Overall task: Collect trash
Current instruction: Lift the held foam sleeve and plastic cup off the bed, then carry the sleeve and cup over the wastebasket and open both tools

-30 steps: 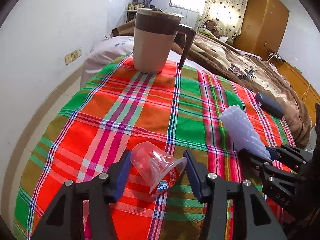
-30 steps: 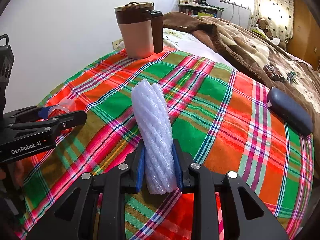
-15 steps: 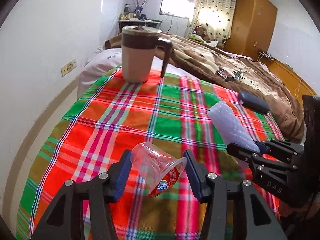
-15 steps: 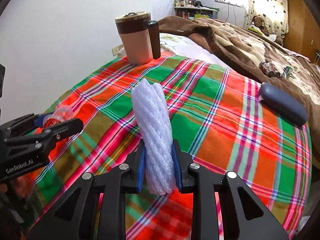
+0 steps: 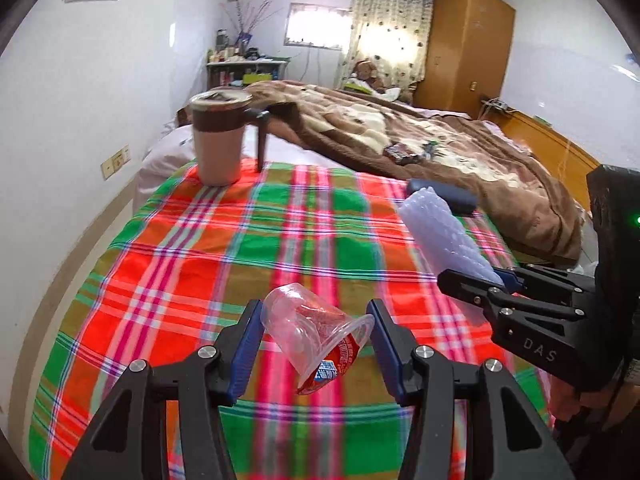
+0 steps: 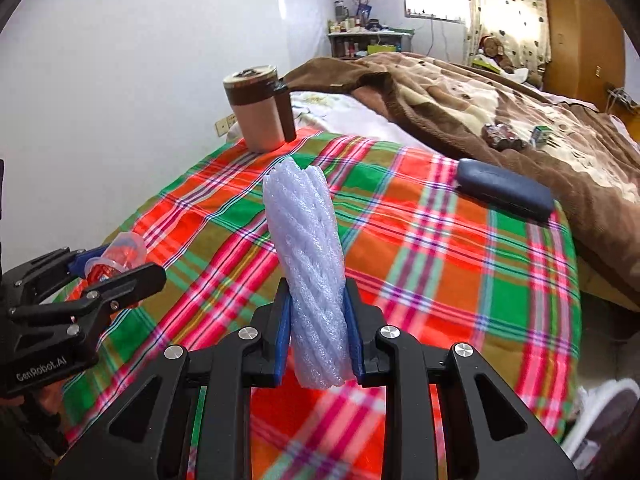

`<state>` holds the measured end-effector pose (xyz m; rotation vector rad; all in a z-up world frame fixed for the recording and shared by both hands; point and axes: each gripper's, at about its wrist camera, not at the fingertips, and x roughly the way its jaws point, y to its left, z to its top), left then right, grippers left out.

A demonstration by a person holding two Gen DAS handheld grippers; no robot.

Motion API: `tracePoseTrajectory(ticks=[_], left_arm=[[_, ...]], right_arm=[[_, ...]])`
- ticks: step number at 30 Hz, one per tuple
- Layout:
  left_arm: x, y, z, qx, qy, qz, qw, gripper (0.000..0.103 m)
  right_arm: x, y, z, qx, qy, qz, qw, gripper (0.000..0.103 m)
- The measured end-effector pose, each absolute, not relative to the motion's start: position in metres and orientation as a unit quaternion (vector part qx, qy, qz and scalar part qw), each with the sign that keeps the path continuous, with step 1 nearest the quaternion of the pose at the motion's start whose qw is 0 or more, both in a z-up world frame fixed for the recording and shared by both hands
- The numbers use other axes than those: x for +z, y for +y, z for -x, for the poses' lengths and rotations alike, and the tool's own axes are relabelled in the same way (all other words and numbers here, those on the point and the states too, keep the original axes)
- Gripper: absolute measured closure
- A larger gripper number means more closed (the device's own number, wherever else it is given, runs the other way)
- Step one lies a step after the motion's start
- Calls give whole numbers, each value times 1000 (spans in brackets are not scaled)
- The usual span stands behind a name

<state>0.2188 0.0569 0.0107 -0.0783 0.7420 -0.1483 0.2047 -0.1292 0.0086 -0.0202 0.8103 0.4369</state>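
At the bottom centre of each wrist view, above the plaid-clothed bench (image 5: pixel 168 264), the left claw (image 5: pixel 316 340) pinches a crumpled clear plastic cup (image 5: pixel 316 336) and the right claw (image 6: pixel 318 344) clamps a white foam-net sleeve (image 6: pixel 308 248), both pieces of trash apparently held clear of the cloth for carrying off.

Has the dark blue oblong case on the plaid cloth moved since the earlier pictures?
No. The dark blue oblong case lies on the same cloth stripes beside the brown blanket; only the camera shifted.
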Motion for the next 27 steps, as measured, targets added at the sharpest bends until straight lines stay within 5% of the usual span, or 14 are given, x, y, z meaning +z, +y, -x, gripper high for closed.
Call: tracePoseTrajectory(ticks=[27], left_arm=[[41, -137, -144, -235, 327, -34, 915, 50]], right_arm=[[27, -298, -107, 55, 365, -51, 928, 78]])
